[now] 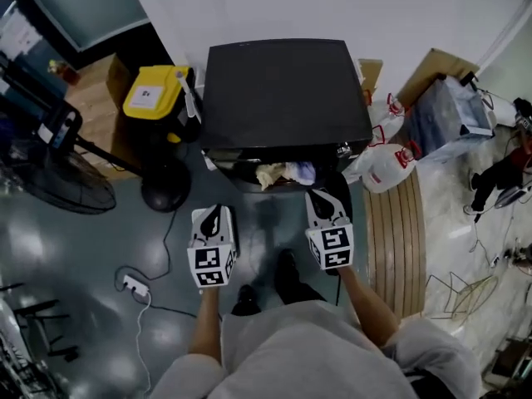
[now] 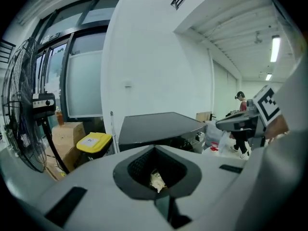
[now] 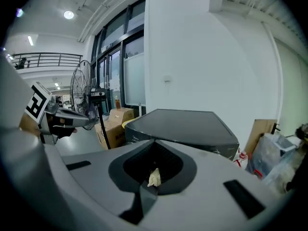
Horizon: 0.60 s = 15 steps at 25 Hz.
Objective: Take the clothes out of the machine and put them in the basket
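It looked like the reach: left gripper and right gripper, shut and empty, hovered below the clothes in the machine at centre. The next move called for opening the jaws.

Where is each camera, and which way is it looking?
Head view: on the person's head, looking steeply down at the black machine and clothes; both forearms, left gripper and right gripper show.
Left gripper view: rides the left gripper, facing the machine; its shut fingers show.
Right gripper view: rides the right gripper, facing the machine; its shut fingers show.
Shared: all three see the machine.
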Each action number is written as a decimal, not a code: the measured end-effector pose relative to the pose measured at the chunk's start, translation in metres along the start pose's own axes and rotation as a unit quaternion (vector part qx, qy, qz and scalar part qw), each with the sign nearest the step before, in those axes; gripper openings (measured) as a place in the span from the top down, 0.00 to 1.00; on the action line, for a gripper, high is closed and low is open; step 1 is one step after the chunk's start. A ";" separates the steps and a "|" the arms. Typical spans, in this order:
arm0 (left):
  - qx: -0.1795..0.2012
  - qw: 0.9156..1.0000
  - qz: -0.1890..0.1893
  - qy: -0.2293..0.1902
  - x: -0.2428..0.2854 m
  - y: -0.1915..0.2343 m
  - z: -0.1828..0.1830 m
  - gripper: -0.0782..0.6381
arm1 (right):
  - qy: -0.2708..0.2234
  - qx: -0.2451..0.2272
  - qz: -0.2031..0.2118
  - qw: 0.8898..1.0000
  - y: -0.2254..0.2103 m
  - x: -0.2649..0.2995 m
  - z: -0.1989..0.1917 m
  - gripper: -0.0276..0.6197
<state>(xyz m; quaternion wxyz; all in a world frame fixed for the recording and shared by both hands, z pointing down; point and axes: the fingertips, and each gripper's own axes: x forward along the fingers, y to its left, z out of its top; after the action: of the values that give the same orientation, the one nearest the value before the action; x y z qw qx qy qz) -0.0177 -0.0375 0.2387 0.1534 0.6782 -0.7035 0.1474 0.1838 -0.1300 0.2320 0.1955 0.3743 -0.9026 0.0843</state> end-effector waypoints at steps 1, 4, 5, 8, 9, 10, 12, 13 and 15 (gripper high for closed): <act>-0.004 1.000 0.004 0.004 0.000 -0.001 -0.004 0.87 | 0.004 0.001 0.007 1.000 0.000 0.004 -0.005 0.92; -0.011 1.000 0.003 0.017 0.006 -0.009 -0.015 0.87 | 0.016 0.003 0.017 1.000 -0.004 0.016 -0.018 0.92; -0.011 1.000 0.001 0.021 0.010 -0.010 -0.019 0.87 | 0.021 0.004 0.017 1.000 -0.006 0.021 -0.022 0.92; -0.013 0.999 -0.004 0.029 0.022 -0.008 -0.031 0.87 | 0.031 0.008 0.015 0.999 -0.007 0.037 -0.034 0.92; -0.014 0.999 -0.007 0.031 0.027 -0.006 -0.036 0.87 | 0.033 0.009 0.014 0.999 -0.007 0.041 -0.038 0.92; -0.016 0.999 -0.009 0.032 0.031 -0.003 -0.041 0.87 | 0.035 0.010 0.013 0.999 -0.006 0.045 -0.042 0.92; -0.020 0.999 -0.016 0.035 0.041 0.004 -0.050 0.87 | 0.040 0.012 0.006 0.999 -0.004 0.053 -0.049 0.92; -0.021 0.999 -0.021 0.036 0.046 0.007 -0.054 0.87 | 0.041 0.013 0.002 0.999 -0.003 0.058 -0.052 0.92; -0.021 0.998 -0.033 0.039 0.057 0.014 -0.064 0.87 | 0.044 0.014 -0.009 0.999 0.000 0.067 -0.059 0.92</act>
<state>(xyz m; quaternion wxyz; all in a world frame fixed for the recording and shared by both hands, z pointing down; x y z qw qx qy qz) -0.0325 -0.0625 0.3210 0.1999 0.6914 -0.6770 0.1536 0.1576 -0.1558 0.3132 0.2303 0.3806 -0.8887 0.1113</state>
